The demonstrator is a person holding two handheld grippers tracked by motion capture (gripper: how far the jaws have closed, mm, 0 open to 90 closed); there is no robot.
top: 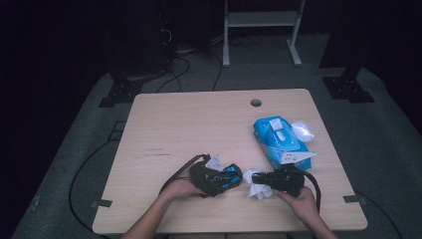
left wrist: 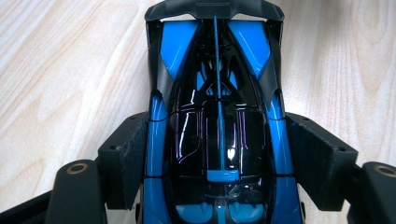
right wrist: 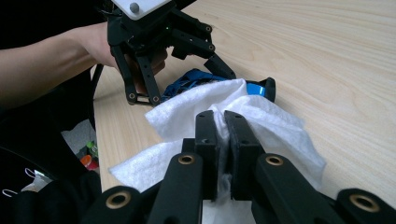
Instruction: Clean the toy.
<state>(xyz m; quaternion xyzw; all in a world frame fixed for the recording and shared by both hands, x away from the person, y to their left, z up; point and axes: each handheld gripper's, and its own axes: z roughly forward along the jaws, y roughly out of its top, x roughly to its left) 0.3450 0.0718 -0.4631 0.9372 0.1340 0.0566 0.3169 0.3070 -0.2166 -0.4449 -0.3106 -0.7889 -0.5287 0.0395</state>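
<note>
- The left gripper (top: 226, 177) is clamped on a glossy blue-and-black plastic toy car (left wrist: 217, 135), one black pad against each flank just behind the cabin; the car sits low over the near middle of the pale wooden table (top: 199, 124).
- The right gripper (right wrist: 222, 140) has its jaws together on a bunched white wet wipe (right wrist: 261, 126), and the free folds of the wipe drape toward the car's tail, touching or nearly touching it.
- In the high view the wipe (top: 259, 188) lies between the two grippers, with the right gripper (top: 259, 179) coming in from the right.
- A blue soft pack of wipes (top: 281, 142), its white lid flipped open, rests farther back on the right side of the table, well apart from the car.
- The car looks light, stiff and slippery, so a side hold on its broad middle seems the steadiest; the thin rear wing (left wrist: 215, 10) looks fragile and is best left alone.
- The wipe is limp and damp, so it will likely fold and drag; pinching it in a bunch, as here, gives a firm pad for rubbing.
</note>
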